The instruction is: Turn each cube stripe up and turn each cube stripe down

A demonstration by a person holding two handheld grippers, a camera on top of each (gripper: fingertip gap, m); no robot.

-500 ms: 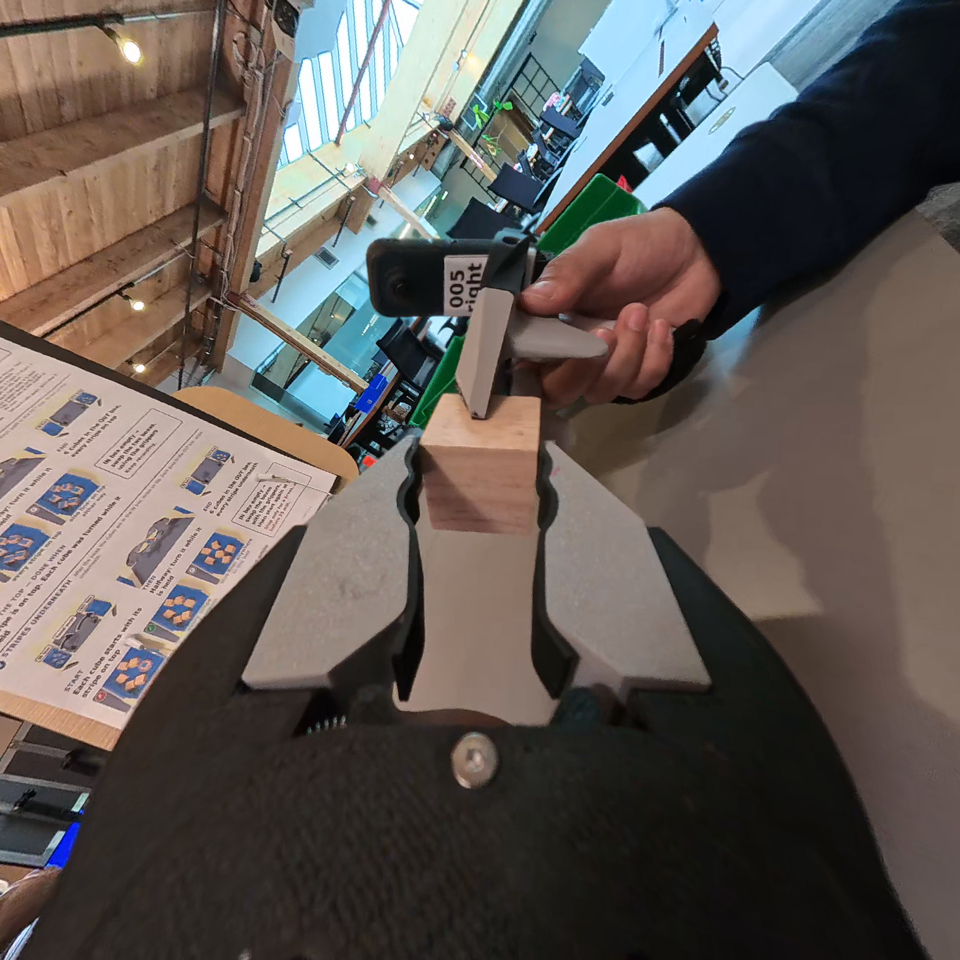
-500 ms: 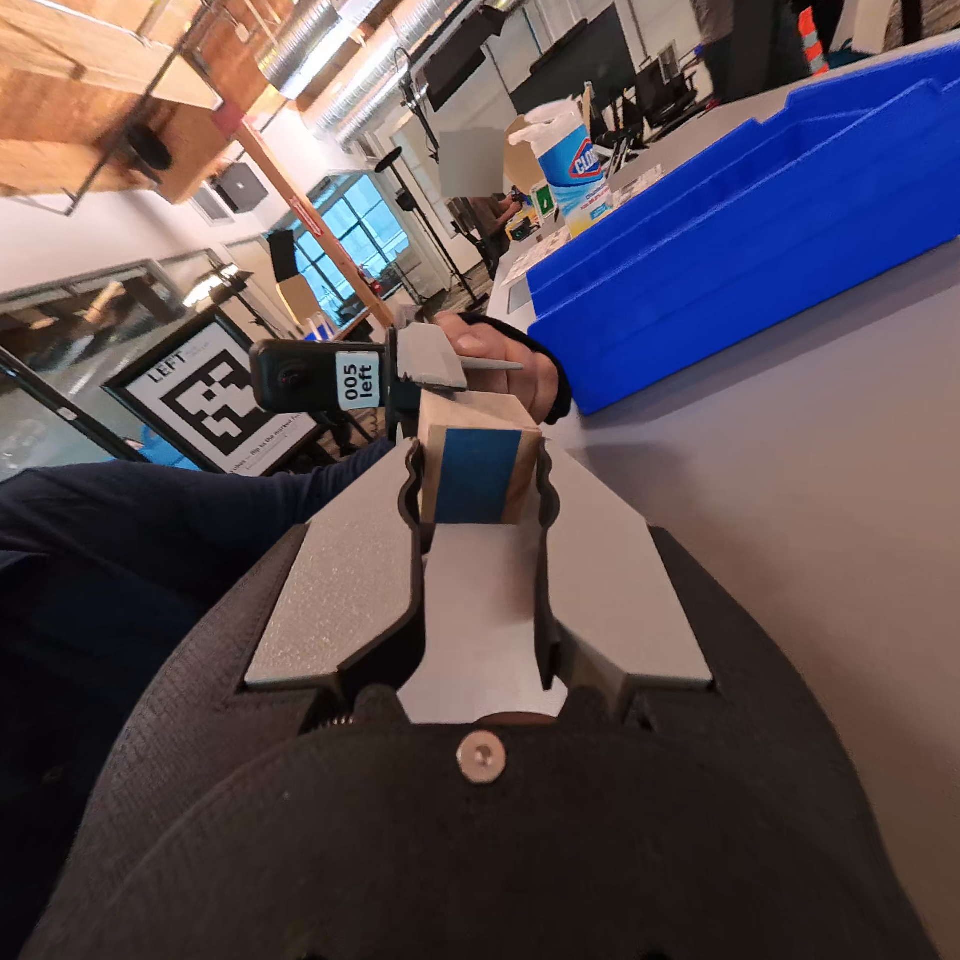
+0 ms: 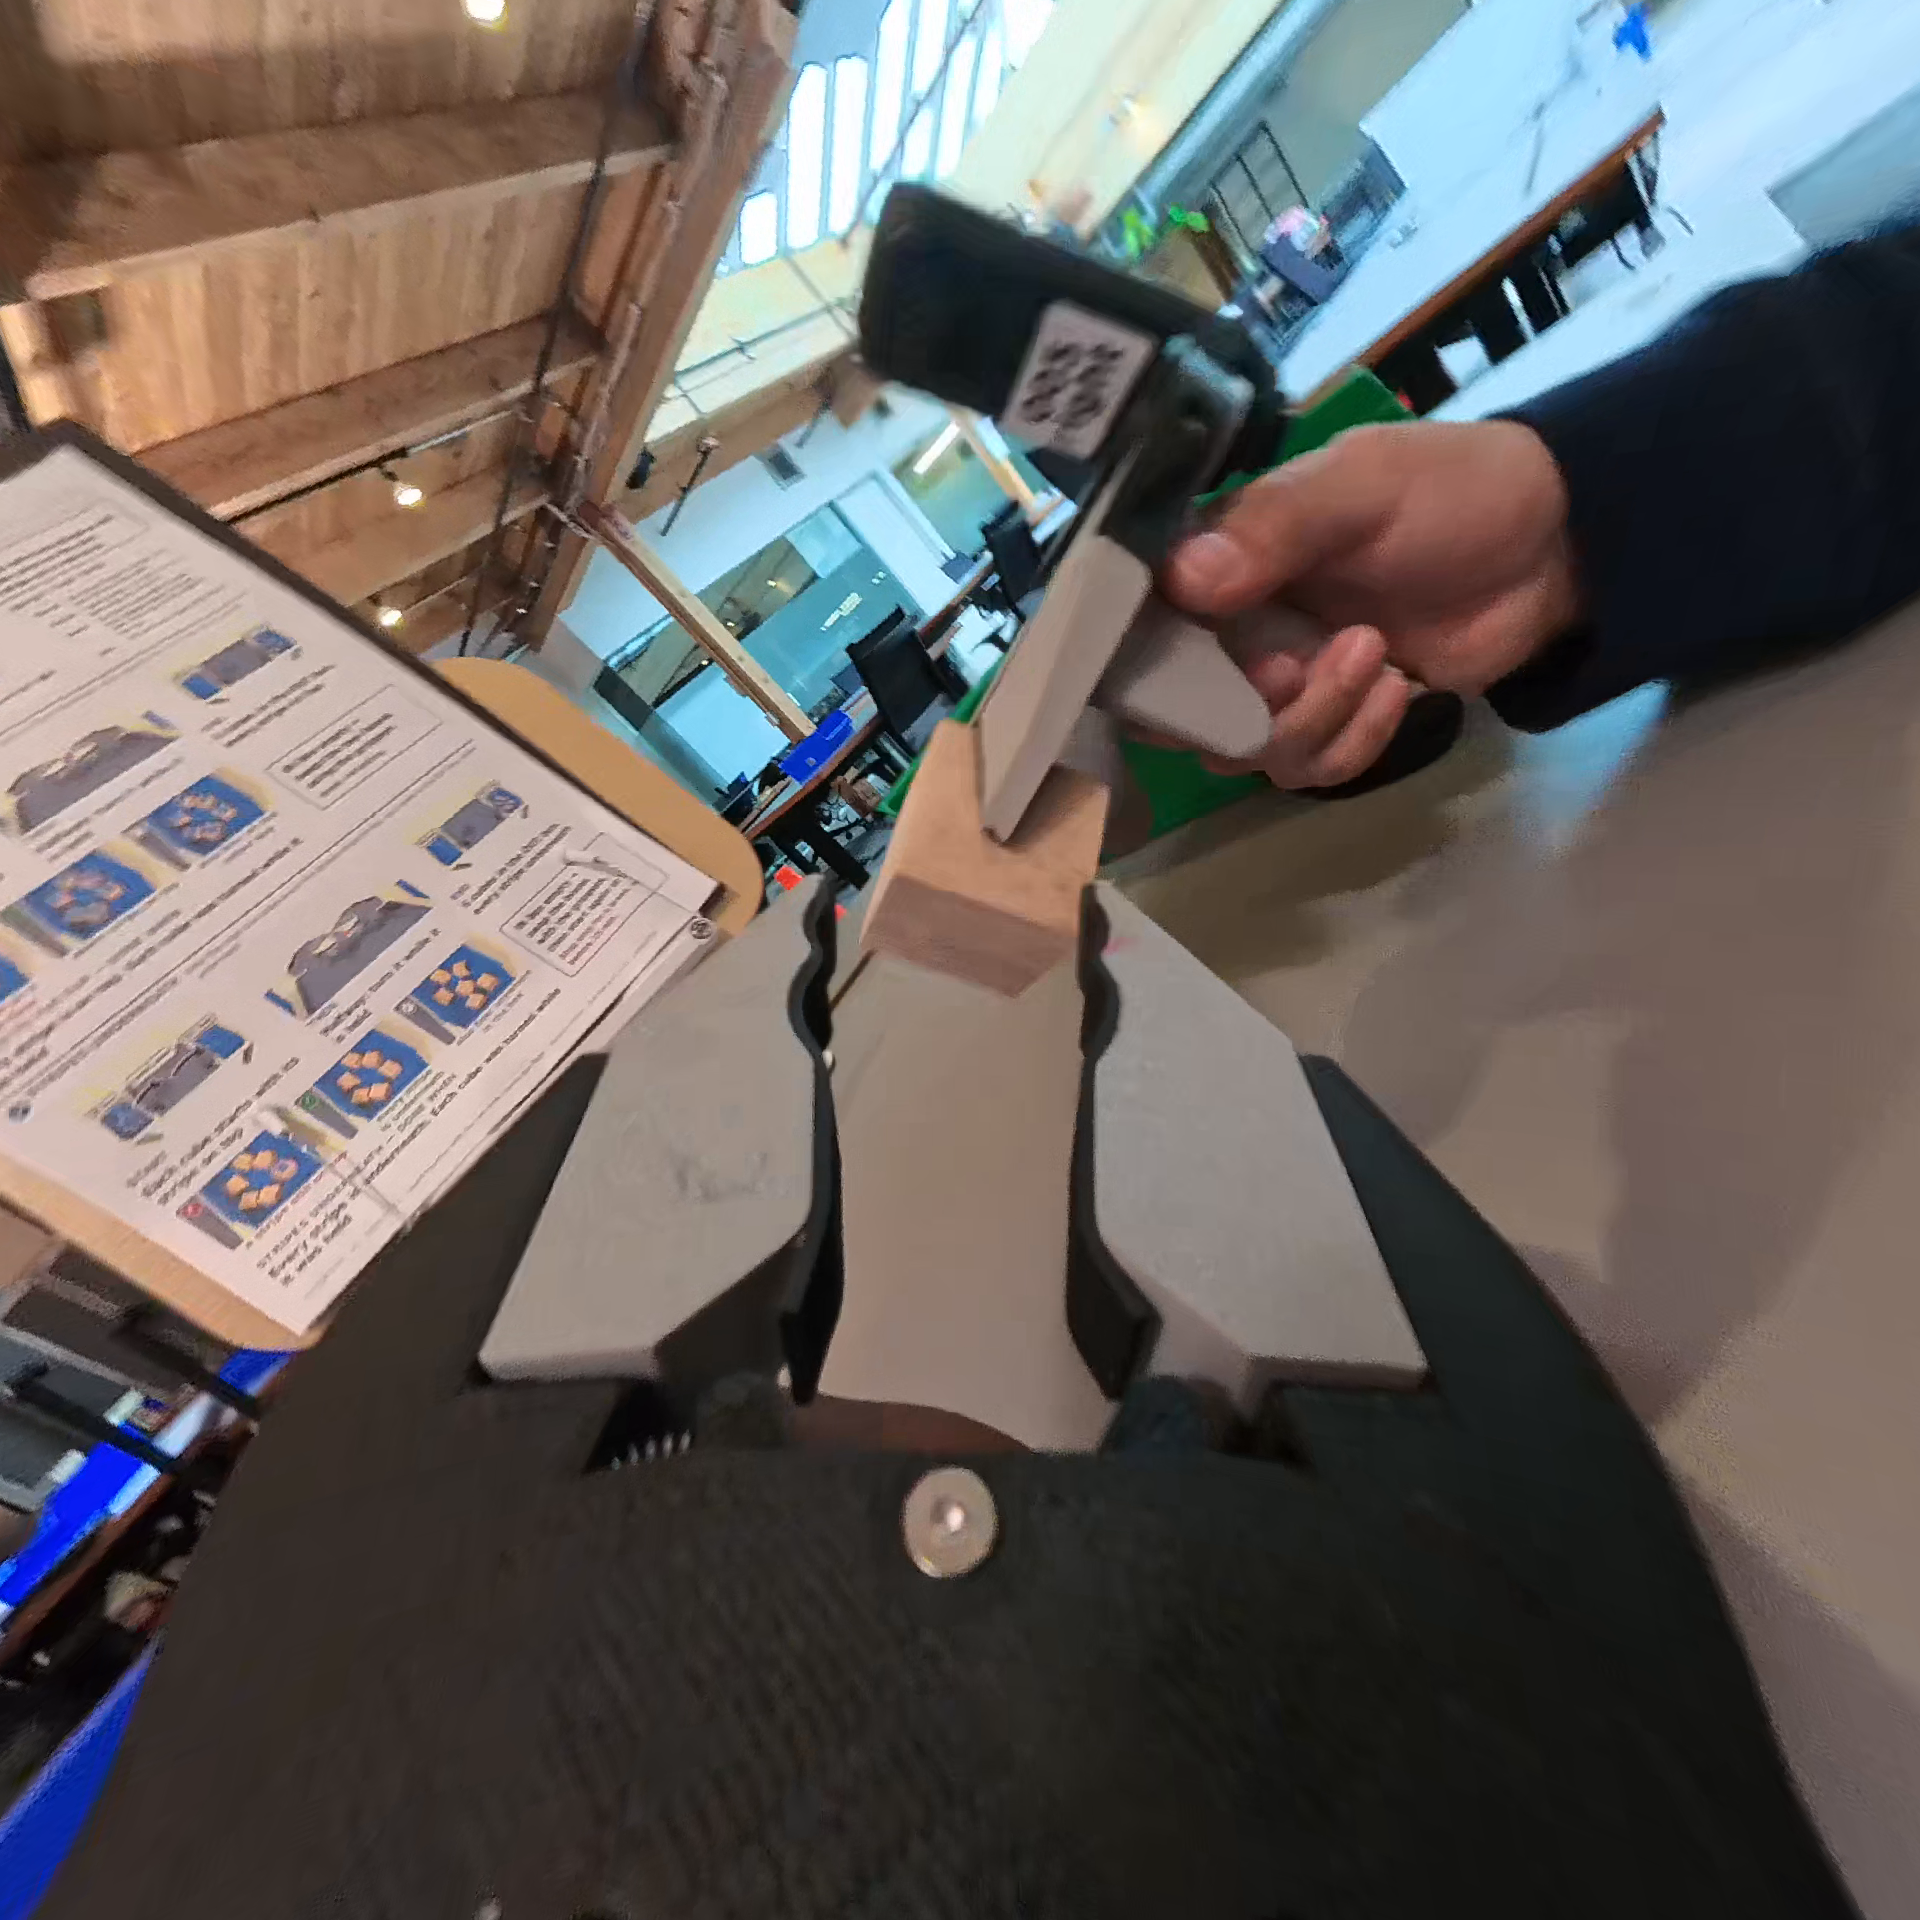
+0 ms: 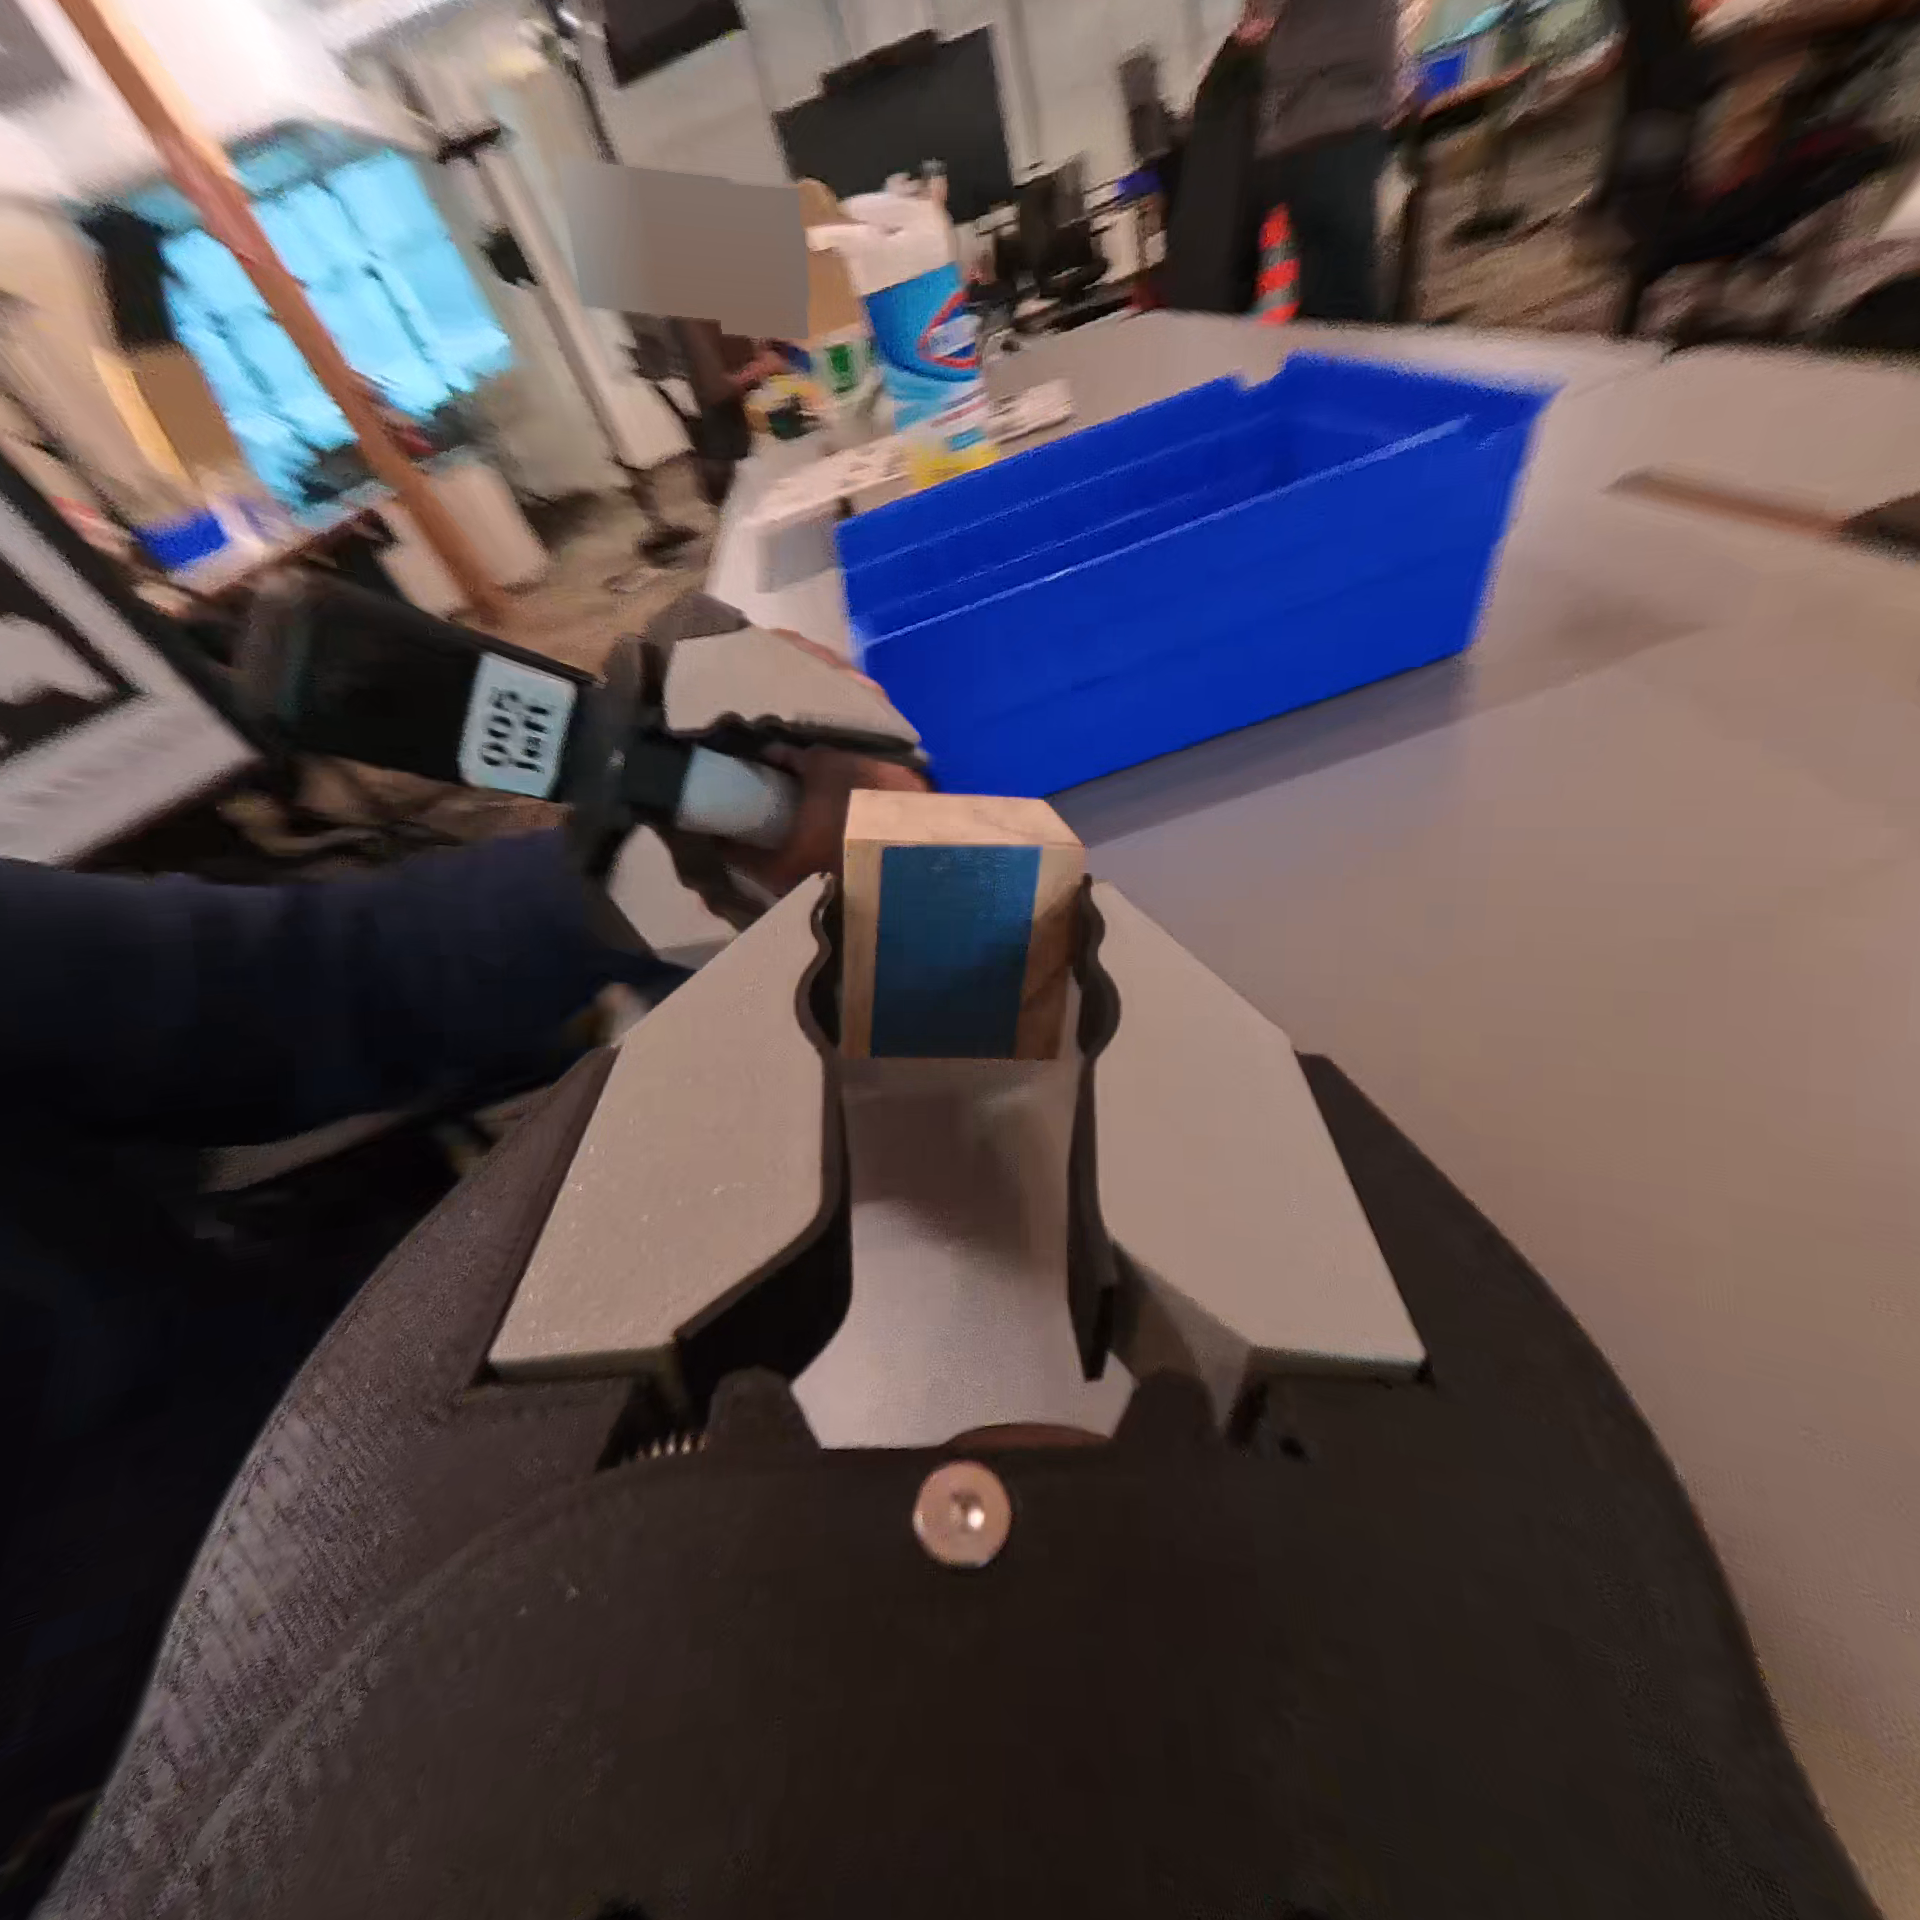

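The right gripper (image 4: 958, 961) is clamped on a wooden cube (image 4: 956, 935), its two fingers pressing the cube's side faces, with the blue stripe (image 4: 956, 951) turned back toward the gripper's own camera. The cube is lifted clear of the grey worktop (image 4: 1558, 987), over its near part. The left gripper (image 3: 951, 940) stands with its jaws spread apart and its fingertips beside the same cube (image 3: 987, 894), apparently not pressing it; it holds nothing.

Behind the cube, a blue bin (image 4: 1174, 582) sits toward the worktop's far edge, and an instruction sheet (image 3: 260, 883) leans on a board at the left side.

The risk, as I judge it, is the hand-over: only one pair of fingertips carries the cube, and it sits tilted in the left wrist view. If the right gripper lets go before the left closes squarely, the cube could twist or drop onto the worktop and land stripe sideways.
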